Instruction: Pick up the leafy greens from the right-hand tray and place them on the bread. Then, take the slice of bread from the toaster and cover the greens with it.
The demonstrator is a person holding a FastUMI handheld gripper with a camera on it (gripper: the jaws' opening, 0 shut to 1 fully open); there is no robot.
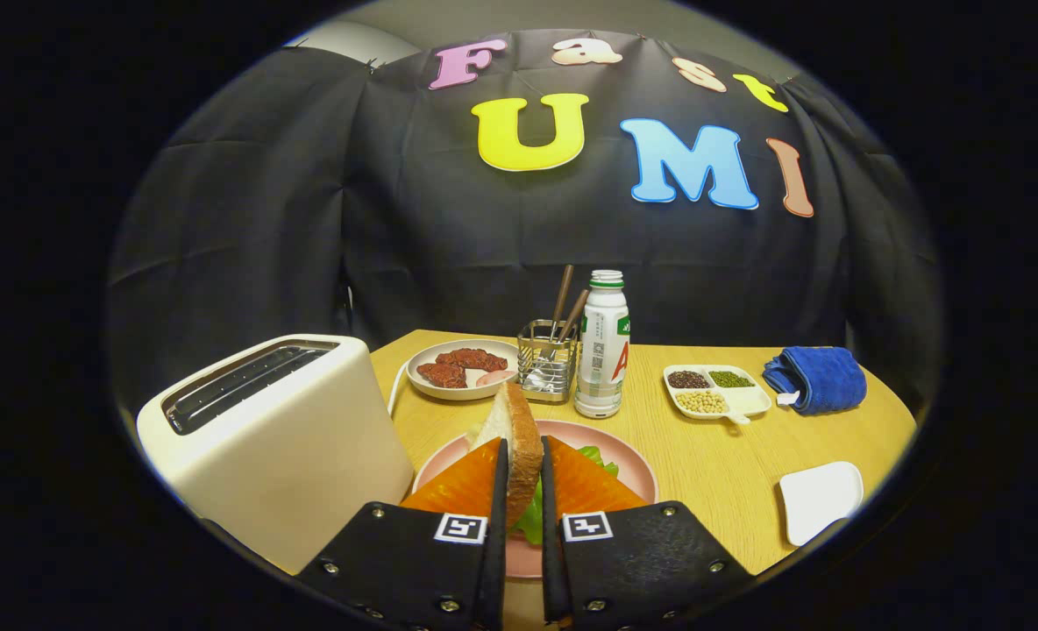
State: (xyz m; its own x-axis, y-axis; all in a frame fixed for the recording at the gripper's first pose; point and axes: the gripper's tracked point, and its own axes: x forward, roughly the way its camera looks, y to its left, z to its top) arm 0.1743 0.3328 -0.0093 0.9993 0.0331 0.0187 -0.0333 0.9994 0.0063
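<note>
**Bread slice held over the pink plate**

The gripper is clenched on the slice of bread, both fingers pressing its faces, holding it on edge above the pink plate. Leafy greens lie on that plate just below. The toaster stands to the left, its slots empty, on the wooden table

Camera rides the gripper, low and close over the counter's near edge, facing its far edge beyond the fingers
</note>
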